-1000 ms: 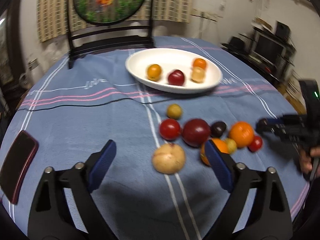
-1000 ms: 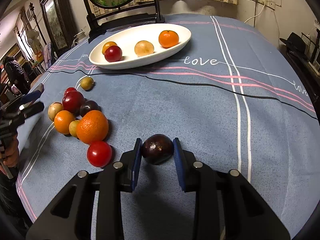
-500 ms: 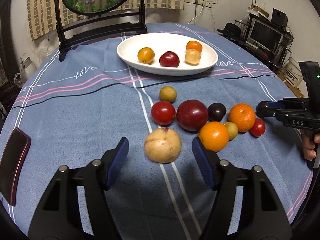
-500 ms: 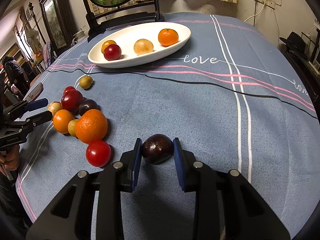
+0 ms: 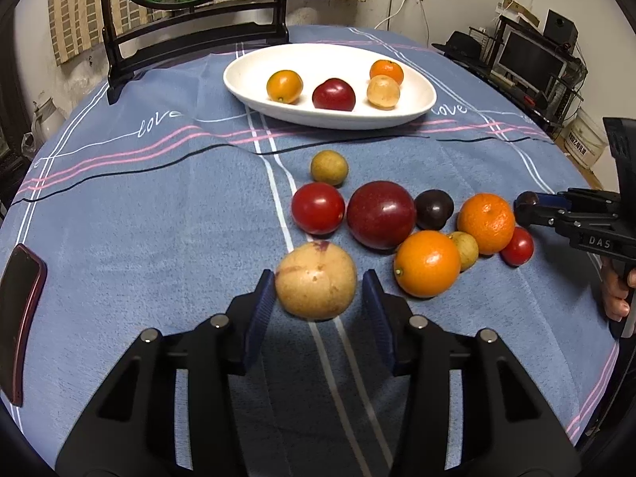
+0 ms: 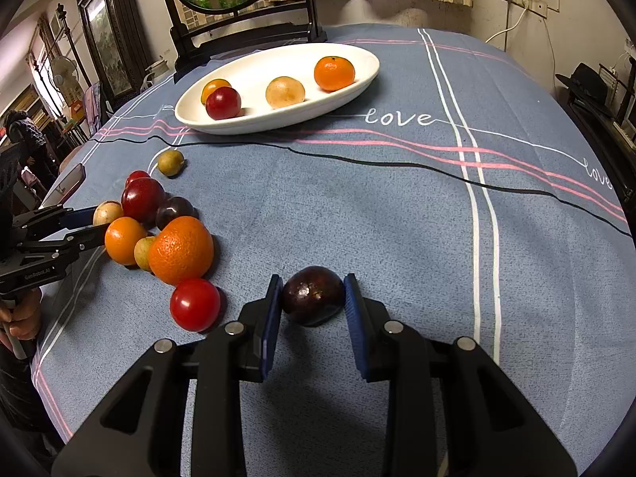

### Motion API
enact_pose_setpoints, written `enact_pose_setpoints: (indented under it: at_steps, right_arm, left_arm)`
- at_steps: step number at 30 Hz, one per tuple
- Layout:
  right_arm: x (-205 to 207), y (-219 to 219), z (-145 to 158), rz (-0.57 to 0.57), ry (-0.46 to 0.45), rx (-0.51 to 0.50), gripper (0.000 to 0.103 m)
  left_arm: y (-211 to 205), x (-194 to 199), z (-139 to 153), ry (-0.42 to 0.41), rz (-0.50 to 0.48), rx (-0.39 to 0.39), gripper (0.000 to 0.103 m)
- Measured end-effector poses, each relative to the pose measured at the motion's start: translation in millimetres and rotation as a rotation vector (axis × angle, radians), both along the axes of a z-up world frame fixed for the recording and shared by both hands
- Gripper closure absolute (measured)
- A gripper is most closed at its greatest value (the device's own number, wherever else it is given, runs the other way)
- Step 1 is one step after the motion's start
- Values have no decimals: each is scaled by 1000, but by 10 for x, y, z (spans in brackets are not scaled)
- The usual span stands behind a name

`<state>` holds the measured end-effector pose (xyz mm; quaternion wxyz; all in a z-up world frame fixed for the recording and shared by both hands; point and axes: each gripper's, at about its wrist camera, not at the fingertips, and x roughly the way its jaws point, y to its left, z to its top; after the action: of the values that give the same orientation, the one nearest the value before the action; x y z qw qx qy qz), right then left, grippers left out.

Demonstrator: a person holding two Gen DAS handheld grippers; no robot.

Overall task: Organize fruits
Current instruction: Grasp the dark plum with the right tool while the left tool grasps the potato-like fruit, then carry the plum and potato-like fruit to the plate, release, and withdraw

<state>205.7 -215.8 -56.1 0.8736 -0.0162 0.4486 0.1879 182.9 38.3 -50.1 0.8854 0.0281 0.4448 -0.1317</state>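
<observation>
A tan round fruit [image 5: 316, 274] lies on the blue cloth between the closing jaws of my left gripper [image 5: 318, 298]. The left pad is at its skin and a thin gap shows at the right pad. My right gripper [image 6: 313, 284] is shut on a dark purple fruit [image 6: 313, 298] that rests on the cloth. Between the two grippers lies a cluster of several loose fruits, among them a large orange [image 6: 181, 250] and a big dark red fruit [image 5: 381, 214]. A white oval dish [image 5: 413, 113] at the far side holds several fruits.
A red-edged phone [image 5: 20, 318] lies at the left edge of the table. A dark wooden stand [image 5: 190, 51] with a round picture rises behind the dish. Shelves with a monitor [image 5: 528, 59] stand off the table's right side. A hand [image 6: 20, 318] grips the left tool.
The left gripper's jaws have drawn in from wide apart to close around the tan fruit, and the view has come nearer to it. The right gripper and its dark fruit have stayed put.
</observation>
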Motion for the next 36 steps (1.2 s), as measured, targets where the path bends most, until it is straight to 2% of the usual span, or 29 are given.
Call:
enact_pose_setpoints:
  at_steps: [14,21,24,28,31,34,36]
  right_arm:
    - [-5,-7,0,0,-2,2,72]
    - [-44,-2,46,20,-38,45,72]
    - [-50,2,124,28,-79,71,72]
    - [101,66,320,19,-149,105,72]
    - [343,106,539,-16,-198,200,72]
    - [624,206,726,-73,-285,206,72]
    - [842,249,749,-105,-291,217,72]
  left_arm:
    - [56,29,-29,24,17,-40,61]
    - [116,-15,55,-18,31,-87,61]
    - [140,-2,143,-43,29,-131,61]
    - [126,253,349,-53,35,-214,61]
    - [47,536,580,-90,63,-245,61]
    - [-85,842,760,-119,67,-238,61]
    - [-175,1082,833,-123,72,-227,61]
